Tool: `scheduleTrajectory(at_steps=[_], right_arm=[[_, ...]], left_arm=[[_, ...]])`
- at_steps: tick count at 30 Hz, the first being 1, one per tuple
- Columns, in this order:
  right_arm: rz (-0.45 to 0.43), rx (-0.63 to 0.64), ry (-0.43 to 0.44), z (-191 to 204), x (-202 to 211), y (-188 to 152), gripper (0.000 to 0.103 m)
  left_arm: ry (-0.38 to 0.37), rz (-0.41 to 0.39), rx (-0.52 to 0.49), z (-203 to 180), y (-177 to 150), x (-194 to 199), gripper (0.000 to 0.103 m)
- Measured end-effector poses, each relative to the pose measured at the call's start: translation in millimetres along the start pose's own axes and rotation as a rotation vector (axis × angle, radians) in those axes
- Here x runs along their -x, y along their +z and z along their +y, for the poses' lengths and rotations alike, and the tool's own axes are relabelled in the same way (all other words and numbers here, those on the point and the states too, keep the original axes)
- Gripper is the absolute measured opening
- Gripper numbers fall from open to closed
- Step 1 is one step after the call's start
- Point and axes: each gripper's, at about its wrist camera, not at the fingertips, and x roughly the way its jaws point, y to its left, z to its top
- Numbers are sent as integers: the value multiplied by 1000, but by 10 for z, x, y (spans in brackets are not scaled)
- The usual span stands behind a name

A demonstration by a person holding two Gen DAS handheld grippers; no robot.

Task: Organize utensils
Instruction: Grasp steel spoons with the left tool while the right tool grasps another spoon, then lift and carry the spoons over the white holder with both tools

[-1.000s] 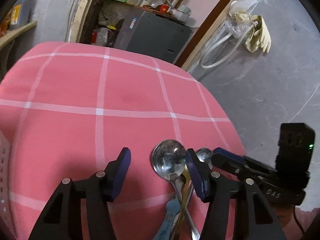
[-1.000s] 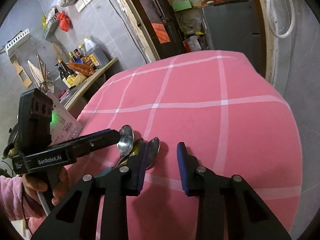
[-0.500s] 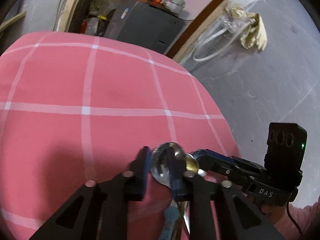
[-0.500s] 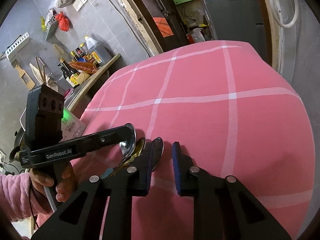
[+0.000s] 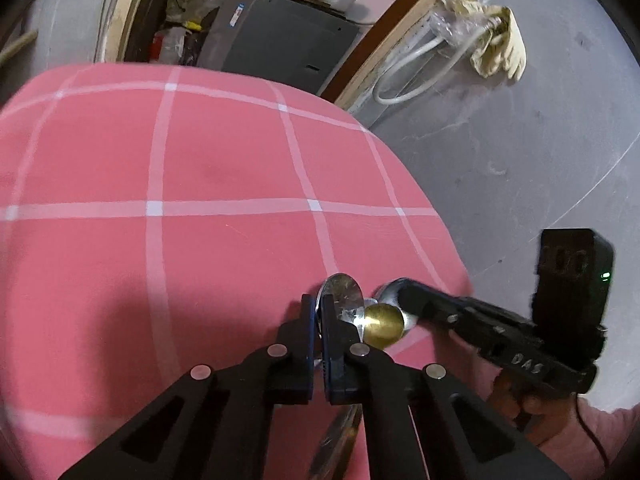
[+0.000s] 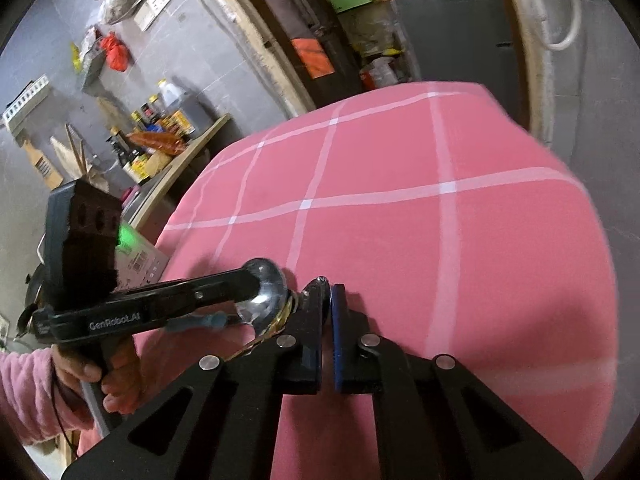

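Tablecloth: we see a pink cloth with white grid lines (image 5: 224,184) filling most of both views, its far edge curving off toward 12 o'clock.
Grey cabinet: beyond the cloth at 12 o'clock stands a dark grey cabinet (image 5: 280,36) with small containers on top.
Shelf: in the right wrist view, at 9 o'clock, a shelf (image 6: 188,140) carries bottles and jars.
Gloves: pale rubber gloves (image 5: 496,46) hang at 2 o'clock in the left wrist view.
Left gripper: our left gripper (image 5: 319,312) sits at 6 o'clock in its own view, jaws drawn together on the rim of a large silver spoon (image 5: 342,294); we see the bowl standing on edge between the blue pads.
Right gripper: our right gripper (image 6: 327,300) is likewise pinched on the edge of a smaller silver spoon (image 6: 320,282), whose bowl tip shows between the pads.
Spoons: the utensils lie bunched at the near edge of the cloth, between the two grippers; a gold spoon (image 5: 382,326) lies just beside the large silver one, at its 4 o'clock.
Blue handle: a blue-handled utensil (image 6: 208,320) pokes out at 8 o'clock under the left gripper in the right wrist view.
Sleeve: a pink fleecy sleeve (image 6: 24,392) covers the arm holding the left gripper.
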Motion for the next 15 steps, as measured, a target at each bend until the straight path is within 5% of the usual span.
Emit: scheduleTrajectory(at_steps=[15], right_arm=[[-274,32,-314,404,1259,58,2]], left_arm=[[168,-126,-181,-586,-66,989,3]])
